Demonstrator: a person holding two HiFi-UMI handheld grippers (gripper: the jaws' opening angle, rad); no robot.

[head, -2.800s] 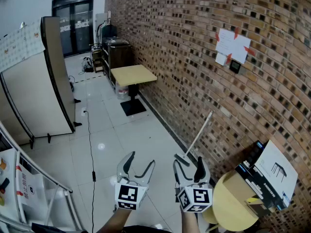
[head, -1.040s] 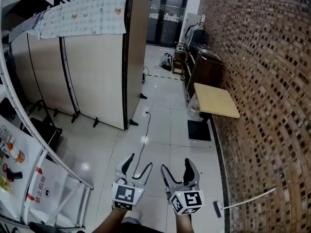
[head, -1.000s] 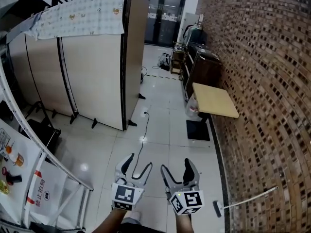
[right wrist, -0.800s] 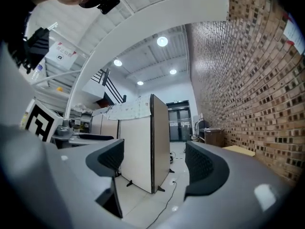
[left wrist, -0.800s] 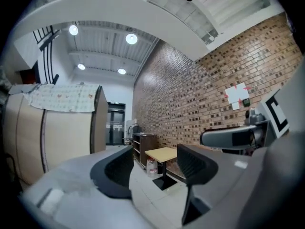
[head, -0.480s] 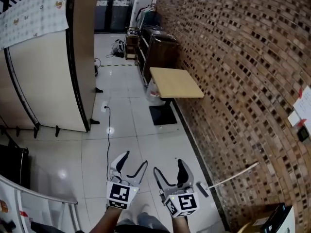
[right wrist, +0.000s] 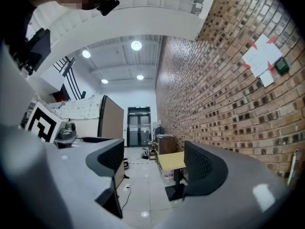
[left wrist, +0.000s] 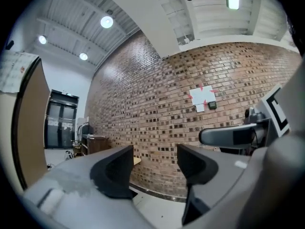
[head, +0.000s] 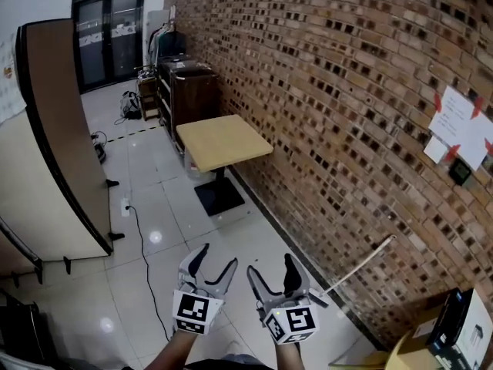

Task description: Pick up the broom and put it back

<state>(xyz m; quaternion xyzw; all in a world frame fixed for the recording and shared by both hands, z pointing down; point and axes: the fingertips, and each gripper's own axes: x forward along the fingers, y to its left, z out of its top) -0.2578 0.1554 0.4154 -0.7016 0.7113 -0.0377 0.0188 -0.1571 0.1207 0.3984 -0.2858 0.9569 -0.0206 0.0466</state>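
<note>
The broom leans against the brick wall at the lower right of the head view. Its thin pale handle slopes up to the right, and its dark head on the floor is partly hidden behind my right gripper. My right gripper is open and empty, just left of the broom's lower end and not touching it. My left gripper is beside it, also open and empty. In the left gripper view the left gripper faces the wall. In the right gripper view the right gripper looks down the corridor.
A square wooden table on a black base stands against the wall ahead. Behind it is a dark cabinet. A tall partition panel stands at the left, with a cable on the tiles. A cardboard box sits at bottom right.
The head view has swung from the partitions towards the brick wall. The broom has come closer to my right gripper. Both grippers stay open and side by side.
</note>
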